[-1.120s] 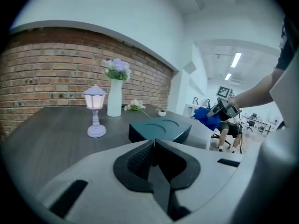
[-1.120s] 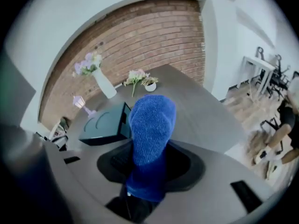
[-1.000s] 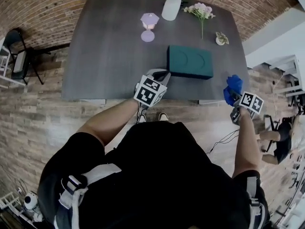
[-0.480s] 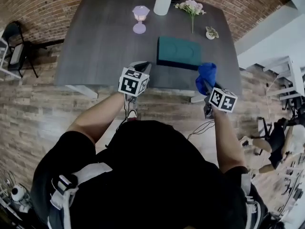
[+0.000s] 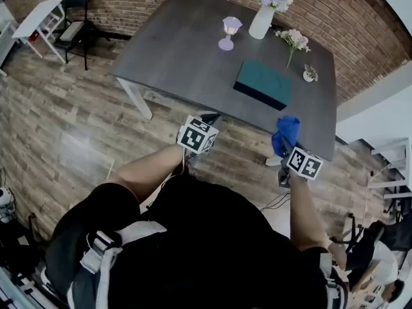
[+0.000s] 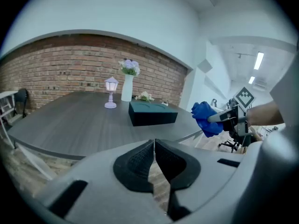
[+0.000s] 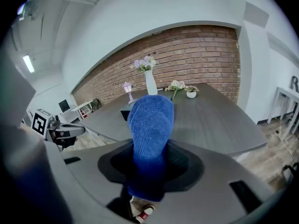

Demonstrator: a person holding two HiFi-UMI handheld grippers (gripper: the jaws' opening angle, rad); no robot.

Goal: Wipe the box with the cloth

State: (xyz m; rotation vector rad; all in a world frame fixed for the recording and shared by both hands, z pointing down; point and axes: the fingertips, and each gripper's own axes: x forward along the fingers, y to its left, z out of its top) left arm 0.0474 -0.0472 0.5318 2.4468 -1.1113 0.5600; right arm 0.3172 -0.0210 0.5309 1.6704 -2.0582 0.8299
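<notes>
A dark green flat box (image 5: 264, 83) lies on the grey table (image 5: 187, 50), near its front edge; it also shows in the left gripper view as the box (image 6: 152, 112). My right gripper (image 5: 284, 138) is shut on a blue cloth (image 5: 286, 132), held in the air just off the table's front edge, short of the box. The cloth (image 7: 150, 129) stands up between the jaws and hides most of the box behind it. My left gripper (image 5: 209, 118) is shut and empty, at the table's front edge, left of the box.
On the far side of the table stand a white vase of flowers (image 5: 264, 15), a lilac lamp (image 5: 229, 31), a loose flower sprig (image 5: 293, 42) and a small potted plant (image 5: 310, 74). A black chair (image 5: 72, 24) and a white table (image 5: 35, 19) stand at the left. Brick wall behind.
The head view has swung, so the table now sits farther off and at an angle. Both grippers stay at its front edge, the right one still holding the cloth.
</notes>
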